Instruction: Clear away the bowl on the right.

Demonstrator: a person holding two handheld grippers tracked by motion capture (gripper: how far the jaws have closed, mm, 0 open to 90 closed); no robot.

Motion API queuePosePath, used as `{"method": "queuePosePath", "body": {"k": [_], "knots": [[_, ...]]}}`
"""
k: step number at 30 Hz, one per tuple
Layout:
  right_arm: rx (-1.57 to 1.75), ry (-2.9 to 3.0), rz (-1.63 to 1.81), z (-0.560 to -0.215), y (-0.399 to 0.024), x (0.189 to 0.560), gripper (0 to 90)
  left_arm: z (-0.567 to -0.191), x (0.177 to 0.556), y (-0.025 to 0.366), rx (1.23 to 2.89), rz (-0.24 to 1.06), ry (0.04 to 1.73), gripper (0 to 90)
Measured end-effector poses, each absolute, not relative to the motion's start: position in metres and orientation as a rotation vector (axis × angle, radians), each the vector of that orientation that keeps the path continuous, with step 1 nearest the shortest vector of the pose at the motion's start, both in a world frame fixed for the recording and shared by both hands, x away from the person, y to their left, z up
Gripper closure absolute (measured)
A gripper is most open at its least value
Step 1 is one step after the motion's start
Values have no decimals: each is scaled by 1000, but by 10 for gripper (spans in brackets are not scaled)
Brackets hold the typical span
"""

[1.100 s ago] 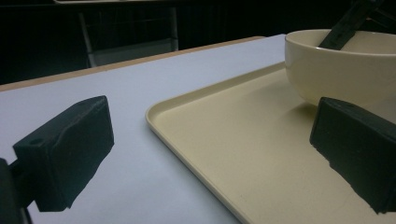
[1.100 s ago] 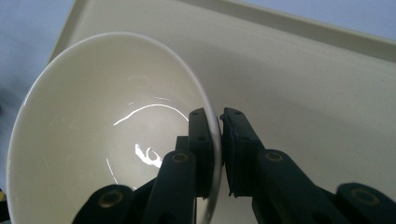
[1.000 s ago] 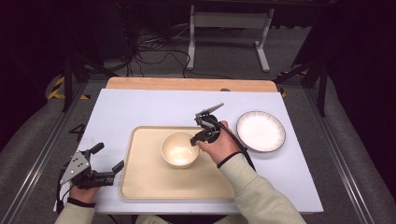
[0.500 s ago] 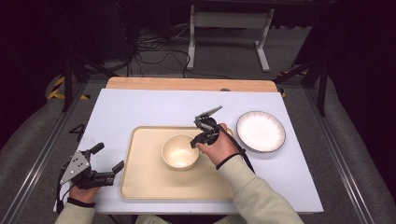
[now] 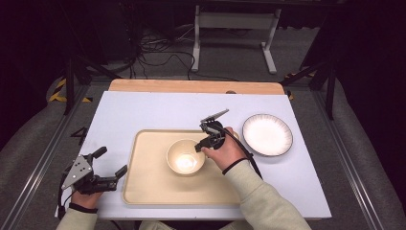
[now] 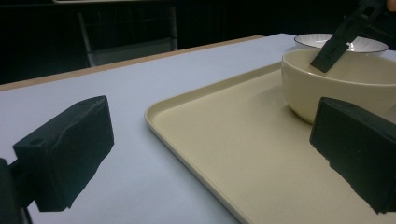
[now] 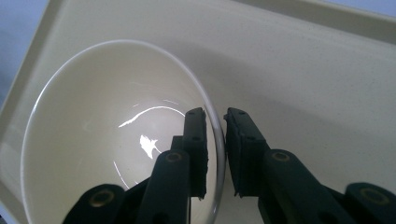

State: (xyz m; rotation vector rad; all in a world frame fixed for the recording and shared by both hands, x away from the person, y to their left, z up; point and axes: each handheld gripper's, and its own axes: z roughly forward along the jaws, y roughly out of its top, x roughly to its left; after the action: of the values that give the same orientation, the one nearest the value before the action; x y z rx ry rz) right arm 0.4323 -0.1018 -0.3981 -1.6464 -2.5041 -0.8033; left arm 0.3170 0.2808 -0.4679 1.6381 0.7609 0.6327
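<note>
A cream bowl (image 5: 186, 157) stands upright on a beige tray (image 5: 143, 182). My right gripper (image 5: 200, 145) reaches down over the bowl's right rim. In the right gripper view the jaws (image 7: 215, 140) straddle the thin rim of the bowl (image 7: 116, 130), one pad inside and one outside. They have just been opening, and a slim gap shows by the pads. My left gripper (image 5: 113, 160) rests at the table's near left corner, open, with nothing between its jaws. From there I see the bowl (image 6: 345, 88) with a jaw of the right gripper (image 6: 336, 46) dipping into it.
A white plate with a dark rim (image 5: 267, 134) lies on the white table right of the tray. The tray's raised edge (image 6: 196, 140) runs just ahead of my left gripper. A wooden strip borders the table's far side.
</note>
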Motion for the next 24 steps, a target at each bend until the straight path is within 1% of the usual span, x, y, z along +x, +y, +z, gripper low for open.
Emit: {"method": "queuePosePath", "body": {"k": [10, 16, 24], "knots": [[-1616, -2557, -855, -391, -102, 428, 711, -468, 317, 281, 1640, 630, 761, 3], [-1609, -2586, -928, -383, -106, 424, 702, -468, 317, 281, 1641, 633, 757, 3], [-1540, -2669, -1093, -375, -113, 417, 629, -468, 317, 281, 1641, 633, 760, 3]]}}
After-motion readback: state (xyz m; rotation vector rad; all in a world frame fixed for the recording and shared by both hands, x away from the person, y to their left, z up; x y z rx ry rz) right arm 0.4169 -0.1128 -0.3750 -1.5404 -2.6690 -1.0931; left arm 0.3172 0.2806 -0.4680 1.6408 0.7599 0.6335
